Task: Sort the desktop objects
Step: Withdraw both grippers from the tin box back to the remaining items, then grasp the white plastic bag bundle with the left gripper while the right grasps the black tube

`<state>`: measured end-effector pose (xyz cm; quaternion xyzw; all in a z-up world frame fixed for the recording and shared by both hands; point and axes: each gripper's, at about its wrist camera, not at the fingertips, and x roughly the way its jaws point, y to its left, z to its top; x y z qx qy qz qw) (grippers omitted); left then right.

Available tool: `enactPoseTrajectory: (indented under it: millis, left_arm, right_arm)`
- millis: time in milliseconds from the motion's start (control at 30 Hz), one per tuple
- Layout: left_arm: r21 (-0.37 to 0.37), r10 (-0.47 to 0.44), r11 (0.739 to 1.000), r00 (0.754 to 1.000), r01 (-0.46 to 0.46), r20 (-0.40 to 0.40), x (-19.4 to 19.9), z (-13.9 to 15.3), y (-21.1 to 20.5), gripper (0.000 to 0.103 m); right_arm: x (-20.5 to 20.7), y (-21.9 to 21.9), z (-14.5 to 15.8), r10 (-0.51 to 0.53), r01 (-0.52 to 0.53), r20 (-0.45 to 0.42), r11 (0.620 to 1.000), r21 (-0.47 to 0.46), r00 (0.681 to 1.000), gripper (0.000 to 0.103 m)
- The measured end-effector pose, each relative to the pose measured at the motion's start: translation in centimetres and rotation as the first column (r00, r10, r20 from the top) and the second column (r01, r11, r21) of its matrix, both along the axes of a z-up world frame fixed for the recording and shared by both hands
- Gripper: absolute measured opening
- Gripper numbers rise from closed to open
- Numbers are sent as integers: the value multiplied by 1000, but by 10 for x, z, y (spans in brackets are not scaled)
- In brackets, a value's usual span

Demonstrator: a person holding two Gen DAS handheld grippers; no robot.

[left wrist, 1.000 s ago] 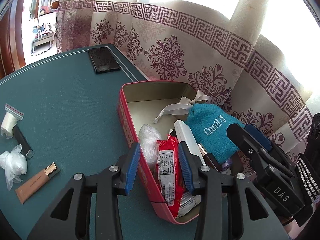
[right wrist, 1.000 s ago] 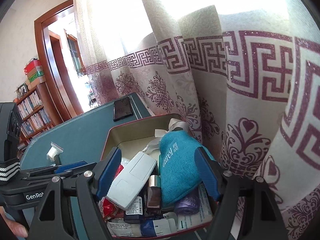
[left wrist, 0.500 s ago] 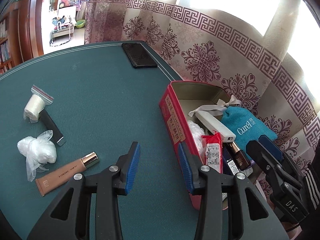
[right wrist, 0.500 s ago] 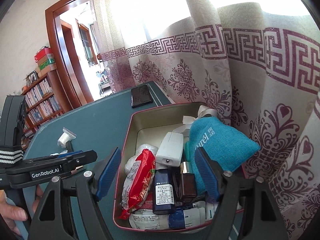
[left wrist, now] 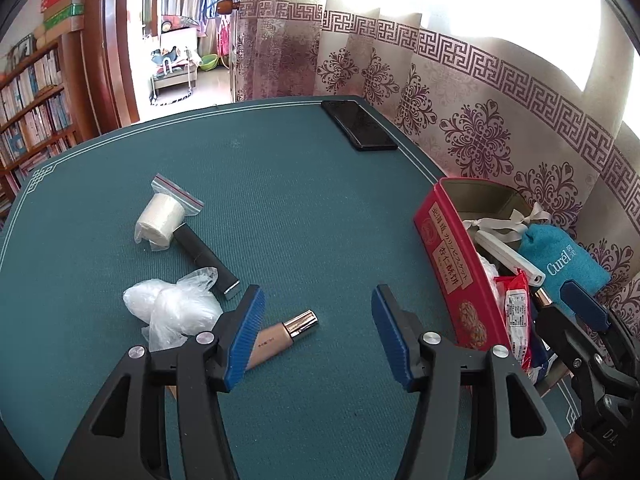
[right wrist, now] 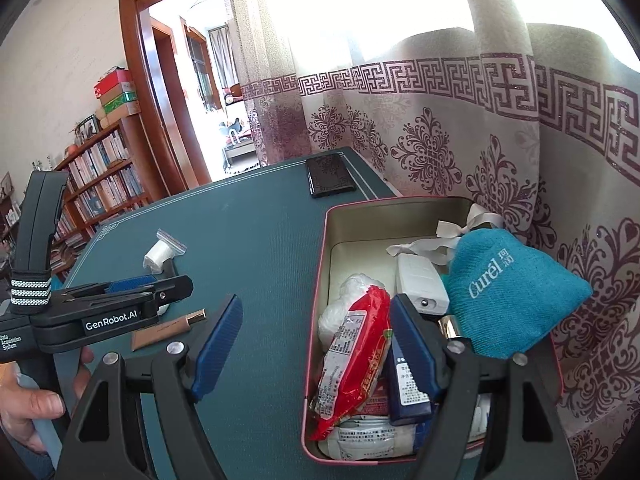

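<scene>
left gripper (left wrist: 318, 334) sits low centre in the left wrist view, jaws opening, nothing between them but bare green table (left wrist: 300, 208). a beige tube (left wrist: 280, 338) with a metallic cap lies on the table, partly hidden behind the left finger (left wrist: 244, 336), not gripped. left of it, a crumpled clear plastic bag (left wrist: 172, 310); above that a black stick (left wrist: 204, 258) and a white roll in a zip bag (left wrist: 162, 220), upper left of centre. a black phone (left wrist: 358, 125) lies near the far table edge, beside the curtain (left wrist: 480, 120). red tin (left wrist: 456, 276) at right edge of the frame, holding a teal pouch (left wrist: 568, 264), a red packet (left wrist: 516, 308), a white flat device (left wrist: 508, 256). right gripper (right wrist: 314, 344) low centre in the right wrist view, jaws wide apart, holding nothing; its right finger (right wrist: 412, 344) overlaps the tin's contents, its left finger is over the table. whether the right finger touches the contents cannot be told. a hand (right wrist: 36, 404) grips the left tool's handle at lower left of that view.
</scene>
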<state>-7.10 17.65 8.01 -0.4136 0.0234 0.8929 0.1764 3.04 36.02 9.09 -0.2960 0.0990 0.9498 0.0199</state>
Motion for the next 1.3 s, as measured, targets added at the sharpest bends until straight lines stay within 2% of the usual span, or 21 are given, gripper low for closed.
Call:
enactPoseTrajectory:
  millis: [433,867,967,1067,1200,1300]
  left_arm:
    - [-70,30,997,1000,-30,7,-14,-9,-31,59]
    - [33,98,994,990,-102,96,-37,-28,-76,60]
    - [45,96,994,990,-101,101,-39,-30,-80,64]
    - [43,96,994,990,-101,99,-40,-33,-81,68]
    - [5,125,992,987,-126,101,-42,-39,-86,70]
    - [5,156,987,980,-158,127,-48,-45,-94,71]
  right_arm:
    - [-19,-37,2,67,-68,30,997,23,997,80]
    - [-49,-76,-3,143,-146,78,989,33,987,80]
    - [-57,-84,-8,157,-159,94,987,19,983,80]
    - [-66,-90,-13,164,-165,110,986,4,980,80]
    - [-74,-97,-18,177,-179,126,984,3,976,80]
    - [-78,-100,-22,182,-185,134,983,7,974,80]
